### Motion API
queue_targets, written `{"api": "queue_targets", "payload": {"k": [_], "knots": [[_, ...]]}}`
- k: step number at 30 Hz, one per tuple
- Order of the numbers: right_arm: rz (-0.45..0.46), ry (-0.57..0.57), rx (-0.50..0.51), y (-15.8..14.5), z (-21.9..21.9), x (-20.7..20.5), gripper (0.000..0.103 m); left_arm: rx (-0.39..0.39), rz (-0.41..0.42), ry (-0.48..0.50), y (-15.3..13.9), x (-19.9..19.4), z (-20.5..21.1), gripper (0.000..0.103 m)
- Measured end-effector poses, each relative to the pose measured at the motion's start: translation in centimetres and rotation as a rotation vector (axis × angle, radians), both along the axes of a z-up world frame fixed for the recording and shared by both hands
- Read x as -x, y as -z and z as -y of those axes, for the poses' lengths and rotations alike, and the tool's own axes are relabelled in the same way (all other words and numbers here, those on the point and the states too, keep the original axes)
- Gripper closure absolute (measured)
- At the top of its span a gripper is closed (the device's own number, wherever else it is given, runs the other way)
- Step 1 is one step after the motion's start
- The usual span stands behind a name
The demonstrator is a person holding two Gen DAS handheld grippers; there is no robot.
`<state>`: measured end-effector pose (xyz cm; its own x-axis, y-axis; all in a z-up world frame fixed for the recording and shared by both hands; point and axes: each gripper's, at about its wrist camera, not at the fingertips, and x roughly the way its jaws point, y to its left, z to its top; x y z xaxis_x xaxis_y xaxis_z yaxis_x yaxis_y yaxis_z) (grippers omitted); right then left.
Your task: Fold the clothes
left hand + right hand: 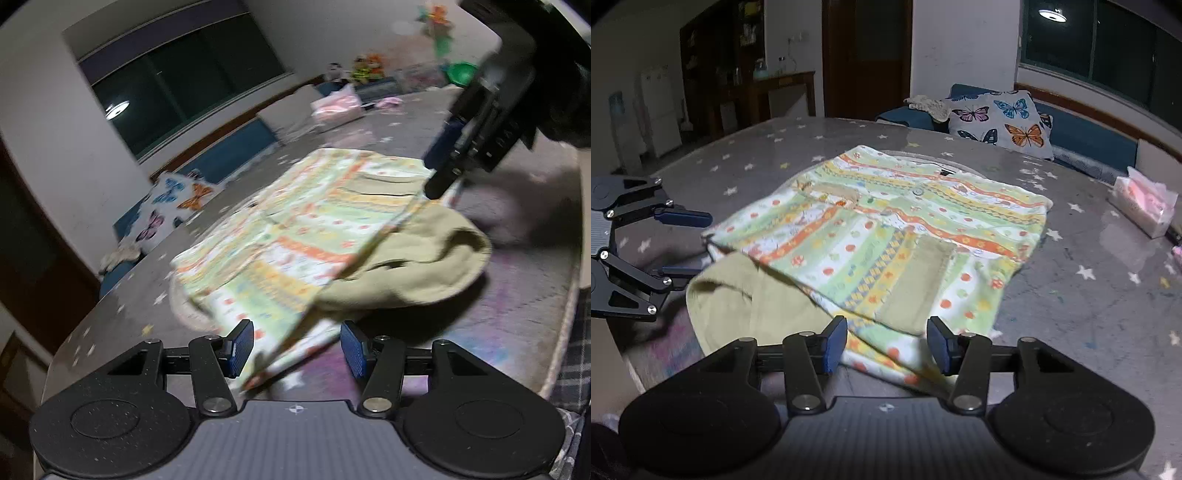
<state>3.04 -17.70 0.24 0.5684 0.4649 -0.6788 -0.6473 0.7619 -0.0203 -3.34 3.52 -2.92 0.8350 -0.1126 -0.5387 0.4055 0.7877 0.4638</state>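
Observation:
A small garment (886,236) with orange, yellow and green patterned stripes lies partly folded on the star-print table (1089,295). Its plain olive part (746,306) spills out at the near left. My right gripper (886,345) is open, and the garment's near hem lies between its blue pads (834,343). My left gripper (297,349) is open too, with a patterned corner of the garment (295,236) lying between its fingers. The olive part (417,258) bulges to the right. In the right wrist view the left gripper (683,245) sits at the garment's left edge. The right gripper (454,166) reaches down at the garment's far right.
A pink tissue pack (1145,206) lies on the table's right side, and a butterfly cushion (1001,118) rests on the blue sofa behind it. The table's edge (565,325) runs close on the right in the left wrist view. Toys and clutter (369,70) sit at the far end.

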Motion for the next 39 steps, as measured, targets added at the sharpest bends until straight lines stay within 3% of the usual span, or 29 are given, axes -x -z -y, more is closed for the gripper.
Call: {"api": "queue_targets", "payload": {"k": [7, 9, 12, 18, 21, 25, 26, 29, 31, 33, 39], "knots": [[0.035, -0.042, 0.064, 0.0, 0.8, 1.9, 0.043, 0.038, 0.039, 0.099, 0.0, -0.7, 2.2, 0.049], [0.044, -0.061, 0.071, 0.1, 0.7, 2.2, 0.042, 0.079, 0.027, 0.105, -0.4, -1.3, 2.2, 0.071], [0.062, -0.091, 0.08, 0.2, 0.1, 2.4, 0.039, 0.151, 0.004, 0.084, -1.2, -2.5, 2.0, 0.089], [0.126, -0.158, 0.097, 0.5, -1.9, 2.1, 0.037, 0.272, -0.016, 0.02, -3.1, -5.3, 1.0, 0.095], [0.137, -0.18, 0.091, 0.7, -2.9, 1.4, 0.043, 0.301, -0.028, 0.007, -3.5, -6.5, 0.8, 0.095], [0.067, -0.187, 0.047, 1.1, -3.6, -0.4, 0.079, 0.319, -0.042, -0.015, -3.6, -7.3, 0.3, 0.094], [0.036, -0.178, 0.025, 1.0, -3.5, -1.0, 0.082, 0.321, -0.045, -0.018, -3.5, -7.3, 0.1, 0.091], [-0.004, -0.148, -0.03, 0.4, -2.8, -2.0, 0.088, 0.321, -0.047, -0.026, -3.5, -6.4, -0.7, 0.088], [-0.015, -0.135, -0.057, -0.1, -2.5, -2.5, 0.091, 0.312, -0.04, -0.032, -3.5, -5.2, -1.2, 0.076], [-0.017, -0.12, -0.078, -0.6, -2.3, -2.9, 0.091, 0.289, -0.03, -0.037, -3.3, -4.0, -1.7, 0.058], [-0.005, -0.089, -0.117, -1.6, -2.4, -3.3, 0.095, 0.179, -0.018, -0.031, -2.1, -1.5, -2.3, 0.052]]}}
